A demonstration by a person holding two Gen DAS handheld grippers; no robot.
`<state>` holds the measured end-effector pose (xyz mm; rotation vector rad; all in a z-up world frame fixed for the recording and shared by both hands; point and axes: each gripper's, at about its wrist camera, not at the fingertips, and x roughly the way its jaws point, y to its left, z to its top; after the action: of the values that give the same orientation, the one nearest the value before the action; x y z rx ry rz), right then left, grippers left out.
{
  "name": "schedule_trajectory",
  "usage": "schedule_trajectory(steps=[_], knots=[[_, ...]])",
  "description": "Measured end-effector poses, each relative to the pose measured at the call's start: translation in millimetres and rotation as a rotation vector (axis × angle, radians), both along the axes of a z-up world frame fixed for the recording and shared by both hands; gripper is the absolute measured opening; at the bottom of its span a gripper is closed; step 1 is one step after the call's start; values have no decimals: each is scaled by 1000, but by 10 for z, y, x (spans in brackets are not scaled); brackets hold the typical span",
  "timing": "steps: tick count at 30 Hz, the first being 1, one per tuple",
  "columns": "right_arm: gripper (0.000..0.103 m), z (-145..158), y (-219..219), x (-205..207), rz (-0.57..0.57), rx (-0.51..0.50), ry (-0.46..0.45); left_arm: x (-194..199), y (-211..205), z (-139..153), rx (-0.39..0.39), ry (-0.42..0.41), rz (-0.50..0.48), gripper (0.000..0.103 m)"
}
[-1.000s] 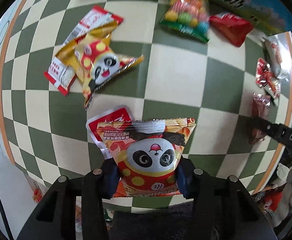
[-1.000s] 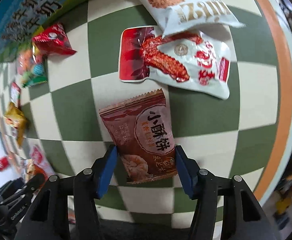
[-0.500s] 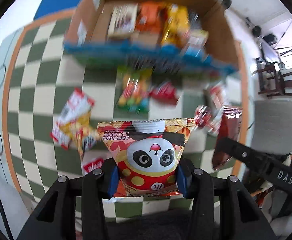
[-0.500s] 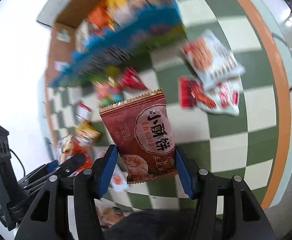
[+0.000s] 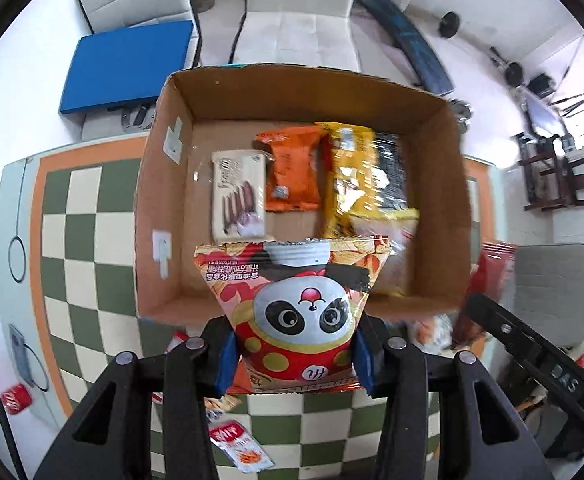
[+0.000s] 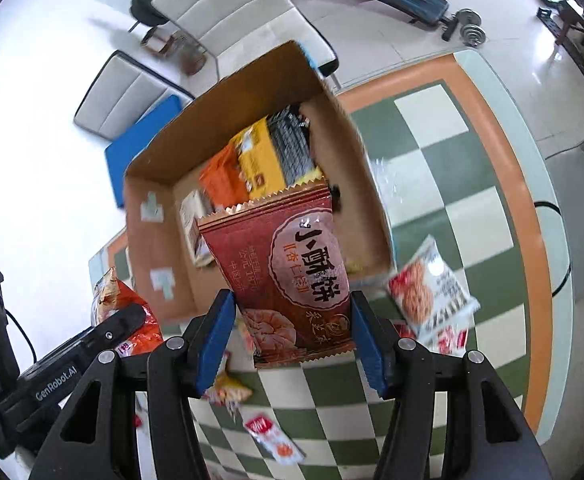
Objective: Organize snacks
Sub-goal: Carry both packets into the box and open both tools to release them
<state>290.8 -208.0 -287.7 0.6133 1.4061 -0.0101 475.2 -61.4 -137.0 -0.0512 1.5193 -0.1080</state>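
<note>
The left gripper's (image 5: 294, 364) fingers (image 5: 225, 364) are clamped on the lower edge of a panda bag (image 5: 296, 312), which stands up between them, hanging over the near wall of the box (image 5: 152, 208). The right gripper's (image 6: 294, 338) fingers (image 6: 216, 340) are clamped on a brown biscuit pack (image 6: 288, 276), held above the near side of the box (image 6: 148, 248) as that view shows it. Neither pack is inside the box yet; both look poised just short of it.

In the box already lie a pale pack (image 5: 238, 196) toward its left, an orange pack (image 5: 292, 172) in the middle, a yellow bag (image 5: 358, 176) to the right of that, and a dark pack (image 5: 390, 172) partly under the yellow one. A clear-wrapped pack (image 5: 388, 228) sits in the near right part. Much of the box floor on the left is bare, so there is room.

Outside the box, on the checked tabletop (image 5: 72, 240), several snacks remain: a cookie bag (image 6: 428, 284) just beside the box's right corner, a red-and-white sachet (image 5: 240, 446) on the near side, another small sachet (image 6: 272, 436) and a yellow wrapper (image 6: 228, 394) near it.

My judgement: the task is roughly halfway. Five or so packs are stowed, two are in transit, and at least a handful wait on the tabletop. The next move is to bring both packs over the bare floor of the box and release them.
</note>
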Motion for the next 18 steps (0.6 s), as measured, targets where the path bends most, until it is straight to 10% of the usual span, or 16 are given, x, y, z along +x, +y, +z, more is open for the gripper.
schedule_trajectory(steps=[16, 18], knots=[[62, -502, 41, 523, 1, -108, 76, 376, -234, -488, -3, 134, -64, 45], [85, -515, 58, 535, 10, -138, 83, 388, -243, -504, -10, 136, -66, 51]])
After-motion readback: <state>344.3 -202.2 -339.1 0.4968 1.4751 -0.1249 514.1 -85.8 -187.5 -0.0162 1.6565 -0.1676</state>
